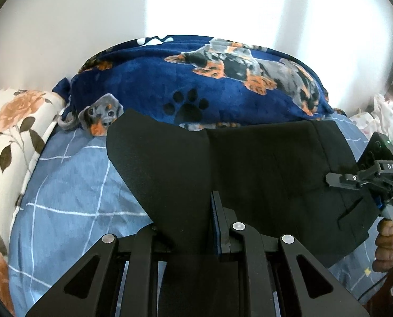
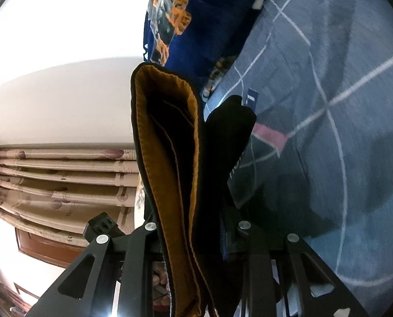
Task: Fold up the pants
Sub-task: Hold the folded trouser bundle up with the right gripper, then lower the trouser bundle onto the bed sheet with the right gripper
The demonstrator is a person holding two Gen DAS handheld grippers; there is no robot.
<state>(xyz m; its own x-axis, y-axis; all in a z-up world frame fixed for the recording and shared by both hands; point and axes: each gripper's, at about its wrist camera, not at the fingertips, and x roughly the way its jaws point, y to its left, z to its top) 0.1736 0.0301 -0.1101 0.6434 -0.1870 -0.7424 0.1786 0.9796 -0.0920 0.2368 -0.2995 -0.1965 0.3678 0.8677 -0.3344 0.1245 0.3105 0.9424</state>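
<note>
Black matte pants (image 1: 262, 174) hang smooth between both tools over the blue checked bedsheet (image 1: 72, 185); the left gripper (image 1: 188, 227) clamps a folded edge, the right gripper (image 2: 193, 227) clamps the mustard-lined waistband (image 2: 167, 158). Its left finger is hidden by cloth. Plush dog-print blanket (image 1: 223, 87) lies ahead

The pants (image 1: 262, 174) were black, of plain smooth cloth, and hung lifted above the bed rather than lying flat. In my left wrist view they spread as a broad dark panel, with one flap folded forward at the left and a slit pocket near the right edge. My right wrist view showed the waistband (image 2: 167, 163) open, lined mustard-orange inside.
</note>
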